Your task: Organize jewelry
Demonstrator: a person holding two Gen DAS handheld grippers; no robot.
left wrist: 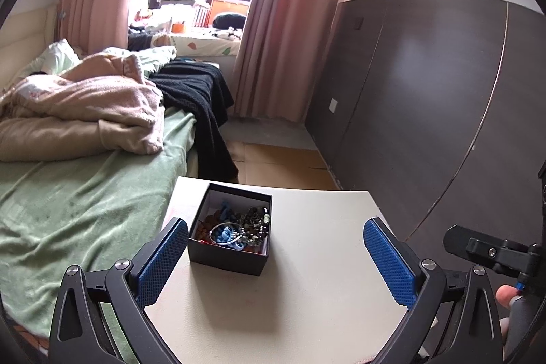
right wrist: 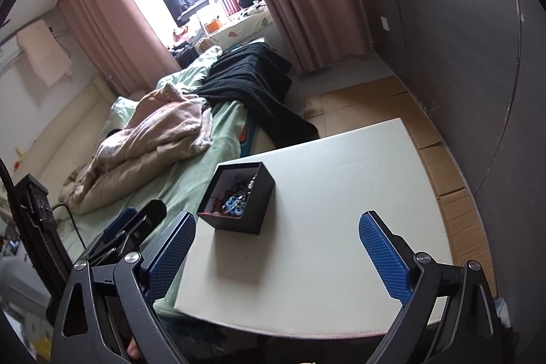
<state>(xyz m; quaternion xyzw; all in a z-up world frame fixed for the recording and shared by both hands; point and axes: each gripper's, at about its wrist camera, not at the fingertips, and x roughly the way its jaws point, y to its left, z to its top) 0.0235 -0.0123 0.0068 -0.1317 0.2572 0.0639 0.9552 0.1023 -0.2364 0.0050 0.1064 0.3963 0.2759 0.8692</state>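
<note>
Open black box of jewelry on a white table, both claws spread wide and empty.

Left to right: the left gripper [left wrist: 276, 258] stands with its blue pads far apart — the black box [left wrist: 228, 256] sits upright on the white table [left wrist: 324, 278] just ahead, nearer the left pad, one corner turned toward the camera, its mouth facing up. Beads and a silver bangle [left wrist: 223, 234] lie tangled inside. The right gripper [right wrist: 278, 253] is likewise agape, holding nothing — the box lies ahead and left of its centre.
</note>
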